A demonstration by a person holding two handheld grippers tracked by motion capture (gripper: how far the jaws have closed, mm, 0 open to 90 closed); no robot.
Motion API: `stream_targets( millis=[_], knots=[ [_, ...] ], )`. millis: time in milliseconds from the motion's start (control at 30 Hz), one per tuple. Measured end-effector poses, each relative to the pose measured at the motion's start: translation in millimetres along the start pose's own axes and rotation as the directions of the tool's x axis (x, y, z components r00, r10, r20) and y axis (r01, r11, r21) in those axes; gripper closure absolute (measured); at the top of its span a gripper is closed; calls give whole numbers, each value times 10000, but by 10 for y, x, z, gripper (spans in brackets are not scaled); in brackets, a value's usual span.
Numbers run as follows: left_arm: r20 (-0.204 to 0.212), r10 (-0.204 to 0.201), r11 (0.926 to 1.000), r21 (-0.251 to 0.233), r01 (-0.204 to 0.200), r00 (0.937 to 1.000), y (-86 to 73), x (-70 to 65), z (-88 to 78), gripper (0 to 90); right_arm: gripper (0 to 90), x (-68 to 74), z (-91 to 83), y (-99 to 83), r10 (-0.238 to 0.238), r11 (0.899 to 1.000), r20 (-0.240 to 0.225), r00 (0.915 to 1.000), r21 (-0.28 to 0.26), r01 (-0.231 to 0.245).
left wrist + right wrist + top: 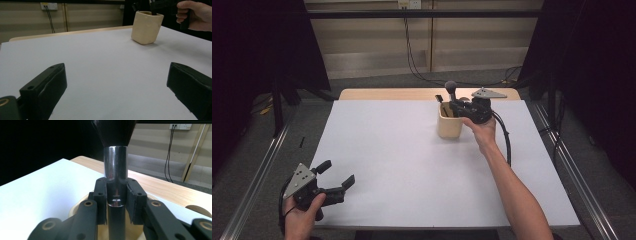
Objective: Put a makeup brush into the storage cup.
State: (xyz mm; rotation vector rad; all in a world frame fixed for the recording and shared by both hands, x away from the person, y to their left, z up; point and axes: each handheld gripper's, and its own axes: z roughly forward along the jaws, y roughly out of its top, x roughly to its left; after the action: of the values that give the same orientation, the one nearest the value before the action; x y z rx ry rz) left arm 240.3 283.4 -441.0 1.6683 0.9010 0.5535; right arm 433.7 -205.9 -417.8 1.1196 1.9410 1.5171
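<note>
A cream cup [449,127] stands on the white table top [402,165], right of centre toward the back. Over it my right gripper [455,106] is shut on a makeup brush [451,90], upright with its black bristles on top. In the right gripper view both pads press the brush's silver ferrule [115,170], and the handle runs down toward the cup's rim [75,207]. My left gripper [337,172] rests open near the front left corner, holding nothing. The left gripper view shows the cup [146,27] far off beyond the open left gripper [117,68].
Another dark tool [438,98] pokes out of the cup's left side. A strip of bare wood [387,94] runs along the table's far edge. Metal rails [257,190] flank the table, and cables [412,55] hang by the back wall.
</note>
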Motion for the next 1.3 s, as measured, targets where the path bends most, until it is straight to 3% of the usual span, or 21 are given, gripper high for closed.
stream_targets(
  millis=[133, 300, 367, 433, 500, 567, 633, 767, 833, 933, 1033, 1200, 1300],
  knots=[
    [-35, -4, 10000, 27, 4, 10000, 2, 6, 8, 28, 643, -16, -17, 3, 23, 10000, -98, 9999, -59, -23],
    [-39, -27, 10000, 31, 28, 10000, 0, 12, 23, 28, 460, -21, -25, -2, 28, 10000, -180, 9998, -39, -29],
    [-16, -20, 10000, 25, 20, 10000, -1, 9, 26, 28, 334, -27, -27, -4, 96, 9999, -140, 9999, -83, -98],
    [-12, -35, 10000, 12, 35, 10000, -3, 8, 24, 28, 312, -21, -30, -5, 44, 10000, -181, 9998, -33, -44],
    [-40, -12, 10000, 45, 12, 10000, -2, 9, 19, 28, 187, -17, -31, -2, 50, 10000, -81, 10000, 40, -50],
    [4, -17, 10000, 29, 16, 10000, -2, 7, 14, 28, 154, -14, -44, 0, 92, 10000, -55, 9999, 19, -92],
    [-13, -5, 10000, 11, 5, 10000, -2, 5, 8, 28, 66, -7, -53, 6, 81, 10000, 120, 9999, 44, -82],
    [0, 0, 10000, 1, 0, 10000, -5, 6, -3, 28, 8, 23, -92, 11, -7, 10000, 166, 9999, -42, 8],
    [3, 16, 10000, -24, -16, 10000, -8, 3, -7, 28, 1, 40, -111, 8, -140, 9999, 50, 9999, -41, 141],
    [-11, 17, 10000, -5, -17, 10000, -7, 3, -20, 28, 0, 62, -138, 13, 71, 9999, 97, 9999, -136, -69],
    [9, 12, 10000, -35, -12, 10000, -10, 5, -27, 28, 1, 92, -174, 11, -179, 9995, 0, 9998, -256, 179],
    [26, -5, 10000, -58, 5, 10000, -11, 6, -28, 28, 20, 150, -243, -22, -287, 9993, 586, 9979, -231, 301],
    [0, -5, 10000, -84, 5, 10000, -9, 8, -29, 28, 19, 160, -294, -32, -313, 9992, 693, 9971, -235, 330]
  ],
)
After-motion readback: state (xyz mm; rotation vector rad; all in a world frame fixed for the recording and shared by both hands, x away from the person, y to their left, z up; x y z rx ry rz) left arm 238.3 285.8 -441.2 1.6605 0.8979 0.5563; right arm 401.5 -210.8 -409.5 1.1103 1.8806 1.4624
